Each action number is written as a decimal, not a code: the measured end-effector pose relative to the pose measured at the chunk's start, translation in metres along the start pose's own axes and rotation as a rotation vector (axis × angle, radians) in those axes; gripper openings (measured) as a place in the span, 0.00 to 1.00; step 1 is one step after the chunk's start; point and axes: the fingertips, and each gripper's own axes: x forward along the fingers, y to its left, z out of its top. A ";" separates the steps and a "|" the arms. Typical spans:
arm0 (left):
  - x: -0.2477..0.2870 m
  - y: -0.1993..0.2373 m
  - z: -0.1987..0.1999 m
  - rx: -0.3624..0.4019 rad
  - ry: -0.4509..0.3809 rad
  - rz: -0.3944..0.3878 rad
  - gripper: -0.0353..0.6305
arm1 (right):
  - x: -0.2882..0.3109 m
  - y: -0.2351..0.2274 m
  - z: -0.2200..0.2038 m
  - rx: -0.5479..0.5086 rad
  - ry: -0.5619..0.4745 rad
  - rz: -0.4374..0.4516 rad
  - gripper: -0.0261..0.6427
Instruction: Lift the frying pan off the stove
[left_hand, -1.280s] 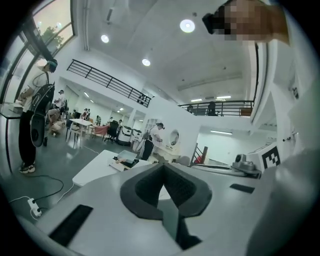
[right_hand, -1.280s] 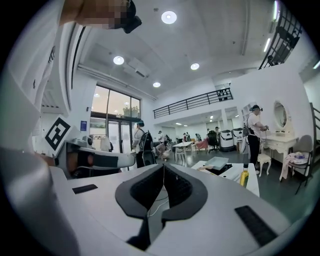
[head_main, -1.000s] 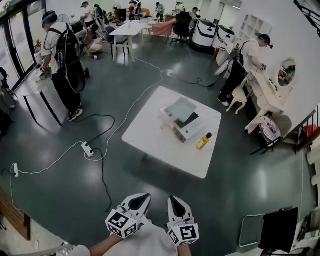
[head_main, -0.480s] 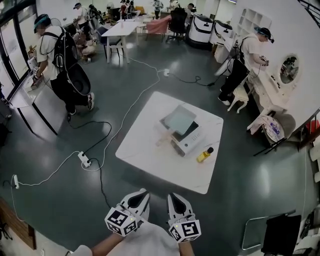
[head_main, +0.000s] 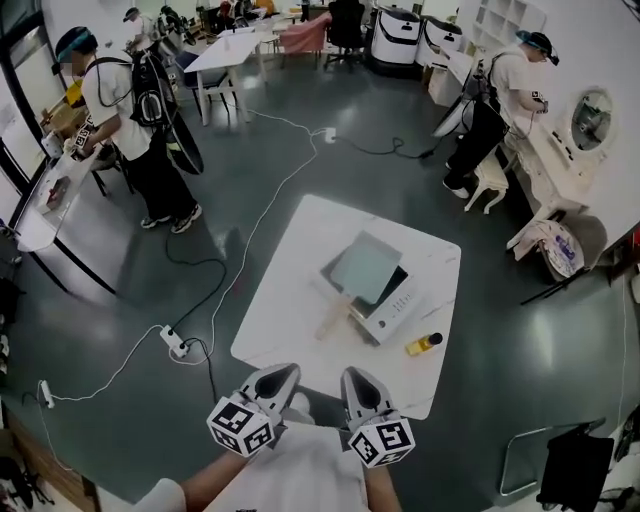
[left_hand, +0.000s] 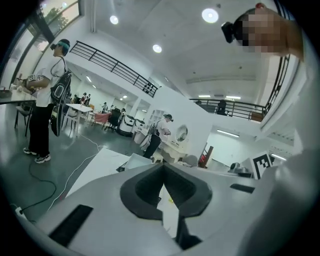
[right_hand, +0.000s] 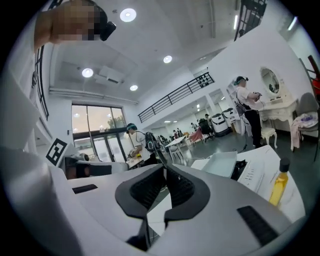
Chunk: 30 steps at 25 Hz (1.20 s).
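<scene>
We hold two white grippers low and side by side, near the closest edge of the square white table (head_main: 285, 300); the left gripper (head_main: 283, 372) has its dark jaws pressed together with nothing between them; the right gripper (head_main: 355, 375) is likewise closed and empty; the pale grey square frying pan (head_main: 362, 268) sits on the white countertop stove (head_main: 398, 305) at the middle of the table, its light wooden handle (head_main: 335, 318) angled towards us, well apart from both grippers; a yellow bottle with a dark cap (head_main: 424, 344) lies on the table just beside the stove.
</scene>
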 end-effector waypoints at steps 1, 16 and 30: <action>0.009 0.006 0.002 0.002 0.005 -0.004 0.06 | 0.011 -0.005 0.001 0.016 0.003 0.004 0.04; 0.081 0.043 -0.009 -0.136 0.091 0.043 0.06 | 0.071 -0.065 0.013 0.132 0.086 0.058 0.04; 0.098 0.069 -0.045 -0.222 0.138 -0.003 0.09 | 0.107 -0.082 -0.032 0.289 0.130 0.011 0.15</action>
